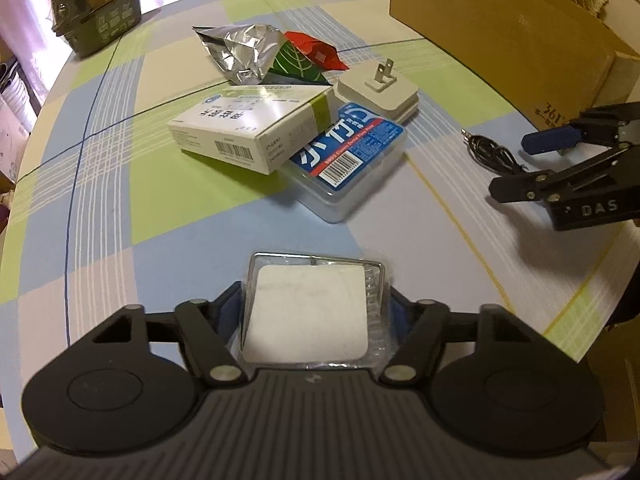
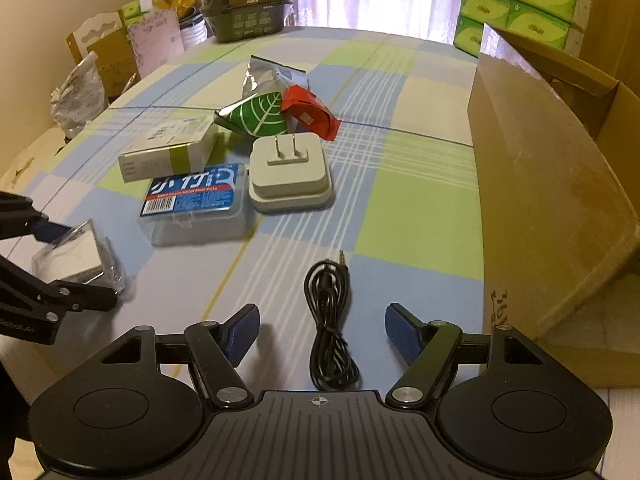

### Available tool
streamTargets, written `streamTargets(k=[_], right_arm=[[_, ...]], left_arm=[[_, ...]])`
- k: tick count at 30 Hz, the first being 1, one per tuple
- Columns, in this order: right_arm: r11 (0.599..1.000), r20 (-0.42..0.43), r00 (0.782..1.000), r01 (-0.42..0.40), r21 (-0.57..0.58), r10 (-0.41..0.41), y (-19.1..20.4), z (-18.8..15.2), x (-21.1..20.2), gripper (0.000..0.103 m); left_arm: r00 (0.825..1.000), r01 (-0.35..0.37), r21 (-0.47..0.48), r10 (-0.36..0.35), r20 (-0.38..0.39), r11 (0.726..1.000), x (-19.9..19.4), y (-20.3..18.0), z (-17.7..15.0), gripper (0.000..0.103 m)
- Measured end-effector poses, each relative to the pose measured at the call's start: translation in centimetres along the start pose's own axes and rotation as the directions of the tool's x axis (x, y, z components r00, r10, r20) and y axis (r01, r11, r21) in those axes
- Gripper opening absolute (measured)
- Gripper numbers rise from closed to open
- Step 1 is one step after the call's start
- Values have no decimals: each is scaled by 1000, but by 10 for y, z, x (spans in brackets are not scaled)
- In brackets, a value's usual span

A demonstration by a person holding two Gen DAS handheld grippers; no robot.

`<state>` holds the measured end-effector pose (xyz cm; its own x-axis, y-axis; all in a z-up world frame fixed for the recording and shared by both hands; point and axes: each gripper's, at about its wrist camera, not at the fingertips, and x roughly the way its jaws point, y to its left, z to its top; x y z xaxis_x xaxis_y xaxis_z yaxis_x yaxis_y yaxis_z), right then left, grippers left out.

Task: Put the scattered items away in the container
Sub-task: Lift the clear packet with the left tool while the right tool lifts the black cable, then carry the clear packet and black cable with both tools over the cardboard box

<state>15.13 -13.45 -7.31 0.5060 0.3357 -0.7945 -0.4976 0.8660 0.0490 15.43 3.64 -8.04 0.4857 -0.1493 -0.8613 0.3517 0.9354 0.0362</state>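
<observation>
left gripper clamped on a clear packet; right gripper spread wide over a black cable.

on the checked tablecloth, from left: the packet with its white pad sits between the left fingers; a white carton leans on a blue-labelled clear box; a white plug adapter lies just beside that, with foil and red wrappers behind; the coiled cable lies between the right gripper's blue pads, untouched; the open cardboard box stands at far right.
</observation>
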Motion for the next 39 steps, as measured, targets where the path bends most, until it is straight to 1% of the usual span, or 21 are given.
streamTargets(k=[3,4,5,7,8,10,14,23,32,39], right_arm=[[1000,1,1000,4,-3,-4,0,3,6,75],[1000,1,1000,8,-7,-8,0,4,7,66],[1000,-4,1000,10,-13,-10,0,4,9,51],[999,-5,1000,25,-34,-25,2,4,8,50],[999,-3,1000,28,-44,-28,3,3,8,38],[997,-1,999,40,-60,-41,5,2,6,26],[998,13,999,46,-49,-45,6,-1,-2,24],[998,109,993,58,-20,-55,9,5,-45,24],[997,212,974,77,2,-76,12,11,-92,24],[994,273,956,106,35,-111,-2,11,-126,24]], left_arm=[[1000,0,-18,0,8,1000,-4,1,-1,63],[1000,1,-23,0,10,1000,-5,1,-1,63],[1000,1,-28,-1,11,1000,-6,1,-2,63],[1000,5,-41,-4,15,999,-8,1,-4,63],[1000,7,-47,-7,16,999,-9,1,-4,63],[1000,11,-55,-10,19,998,-11,0,-6,63],[1000,20,-53,-19,24,998,-15,-6,-7,63],[996,38,-55,-33,86,998,-41,-21,-1,63],[989,49,-39,-43,139,998,-70,-39,4,63],[983,62,5,-62,176,998,-85,-62,15,63]])
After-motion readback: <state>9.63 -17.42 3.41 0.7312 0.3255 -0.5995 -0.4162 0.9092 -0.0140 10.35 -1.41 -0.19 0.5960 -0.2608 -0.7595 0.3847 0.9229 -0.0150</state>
